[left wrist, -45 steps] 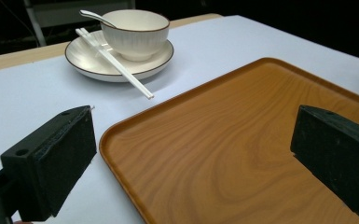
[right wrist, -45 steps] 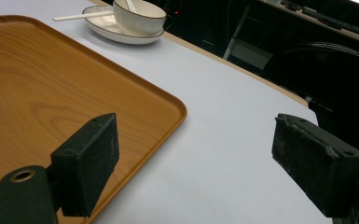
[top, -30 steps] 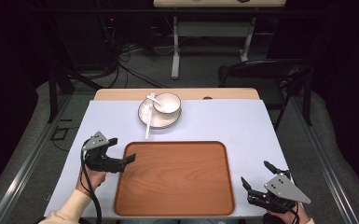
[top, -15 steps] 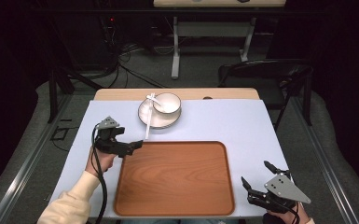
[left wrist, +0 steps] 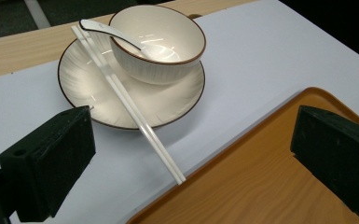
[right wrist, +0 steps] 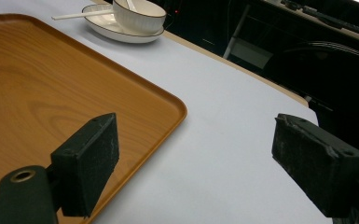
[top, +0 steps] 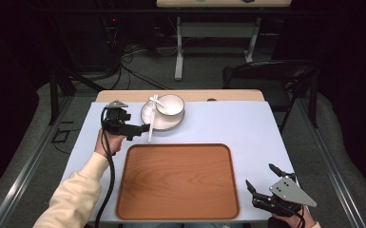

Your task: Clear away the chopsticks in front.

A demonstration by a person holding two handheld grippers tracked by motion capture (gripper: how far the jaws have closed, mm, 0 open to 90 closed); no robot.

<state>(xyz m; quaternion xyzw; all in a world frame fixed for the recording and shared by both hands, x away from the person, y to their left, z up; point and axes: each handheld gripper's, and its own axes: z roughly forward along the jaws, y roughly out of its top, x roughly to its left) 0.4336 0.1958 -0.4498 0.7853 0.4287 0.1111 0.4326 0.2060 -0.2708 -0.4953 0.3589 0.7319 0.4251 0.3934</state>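
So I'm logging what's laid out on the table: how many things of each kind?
Plate: 1
Bowl: 1
Spoon: 1
Chopsticks: 1 pair
Tray: 1
Total: 5

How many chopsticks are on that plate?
2: both chopsticks lie side by side across the plate's left side beside the bowl, tips reaching past the rim towards the tray.

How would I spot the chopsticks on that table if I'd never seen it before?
Start at the big wooden tray on the pale blue table cover, then look just beyond its far left corner to the white plate carrying a bowl. The chopsticks are the thin white pair lying across the plate's rim beside the bowl, tips on the cover near the tray. The white spoon, unlike them, sits inside the bowl.
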